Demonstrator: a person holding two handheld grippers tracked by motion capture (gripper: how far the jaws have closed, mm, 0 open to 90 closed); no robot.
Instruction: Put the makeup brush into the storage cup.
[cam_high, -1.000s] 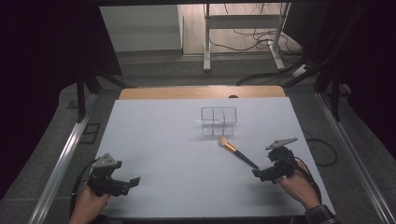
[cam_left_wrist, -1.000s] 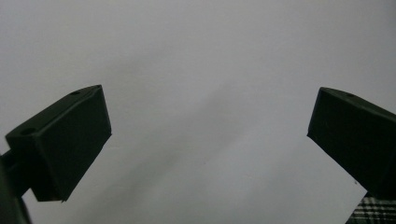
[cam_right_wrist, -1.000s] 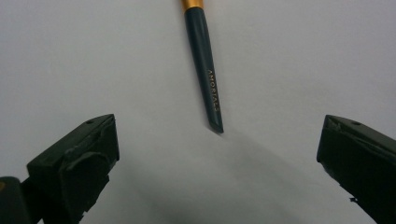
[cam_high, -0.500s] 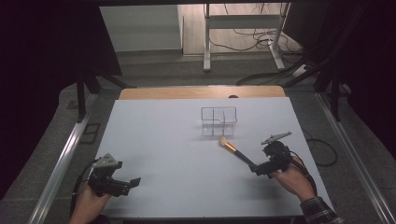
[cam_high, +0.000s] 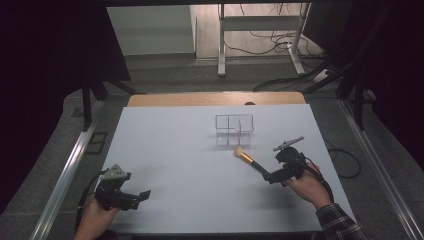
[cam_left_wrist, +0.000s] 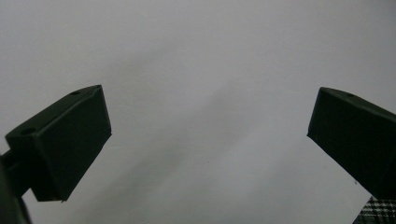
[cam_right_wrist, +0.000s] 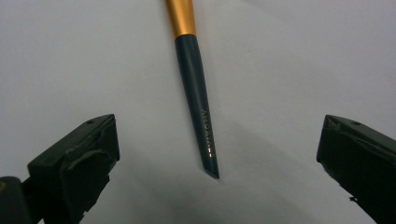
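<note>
A makeup brush (cam_high: 248, 159) with a dark blue handle, a gold ferrule and pale bristles lies on the white table (cam_high: 190, 150). Its bristles point toward a clear plastic organizer (cam_high: 234, 129) at the back. My right gripper (cam_high: 271, 177) is open at the tip of the handle. In the right gripper view the brush handle (cam_right_wrist: 200, 116) lies on the table between and just ahead of the wide-apart jaws, untouched. My left gripper (cam_high: 142, 196) rests open near the front left edge, with bare table between its jaws (cam_left_wrist: 210, 140).
A wooden strip (cam_high: 215, 98) borders the table's far edge. Metal rails run along both sides of the table. Cables (cam_high: 345, 160) lie on the floor at the right. A plaid sleeve (cam_high: 340, 225) comes in at the bottom right.
My right gripper has moved forward and left, closing in on the handle end of the brush. The brush and my left gripper have stayed where they were.
</note>
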